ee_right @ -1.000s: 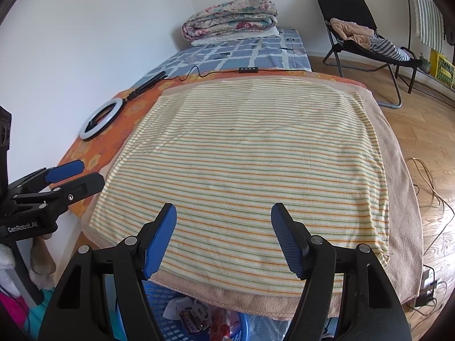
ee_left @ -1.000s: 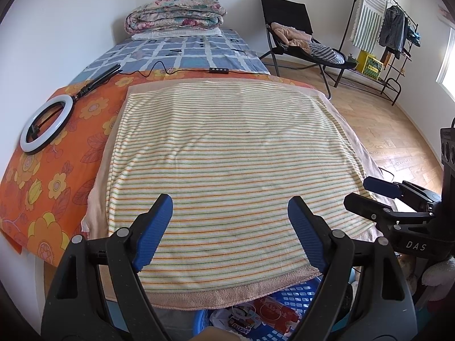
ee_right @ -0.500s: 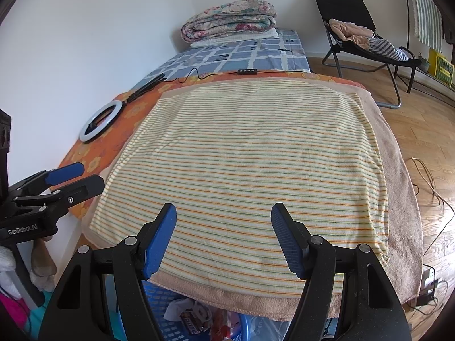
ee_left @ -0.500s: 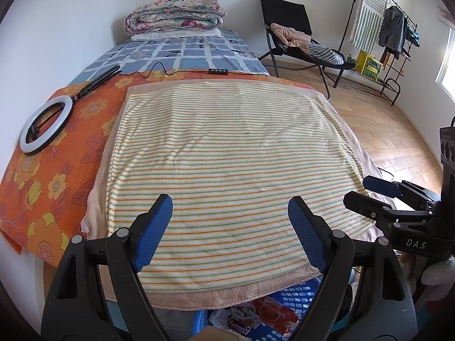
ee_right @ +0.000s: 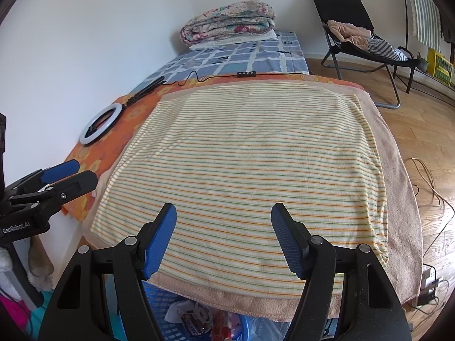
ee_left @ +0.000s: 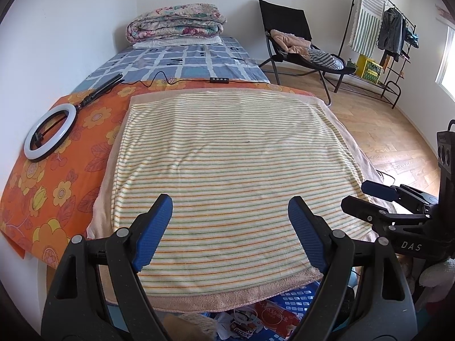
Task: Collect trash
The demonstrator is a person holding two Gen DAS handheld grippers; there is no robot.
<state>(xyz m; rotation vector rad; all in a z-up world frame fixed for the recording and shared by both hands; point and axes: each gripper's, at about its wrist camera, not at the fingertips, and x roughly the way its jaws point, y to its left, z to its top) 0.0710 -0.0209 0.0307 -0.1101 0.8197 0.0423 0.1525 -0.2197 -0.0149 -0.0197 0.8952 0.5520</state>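
Note:
My left gripper (ee_left: 230, 224) is open and empty above the near edge of a striped towel (ee_left: 227, 170) spread on a table. My right gripper (ee_right: 224, 233) is open and empty too, over the same near edge; it also shows at the right of the left wrist view (ee_left: 378, 199). The left gripper shows at the left of the right wrist view (ee_right: 65, 176). A blue basket (ee_right: 167, 298) stands below the table's near edge, with wrappers and crumpled trash (ee_right: 190, 315) in it; it also shows in the left wrist view (ee_left: 295, 304). No trash lies on the towel.
A ring light (ee_left: 49, 132) and its cable lie on the orange flowered cloth (ee_left: 57, 176) at the left. A bed with folded quilts (ee_left: 176, 25) is behind. A black chair with clothes (ee_left: 295, 42) and a clothes rack (ee_left: 381, 37) stand at the right on wooden floor.

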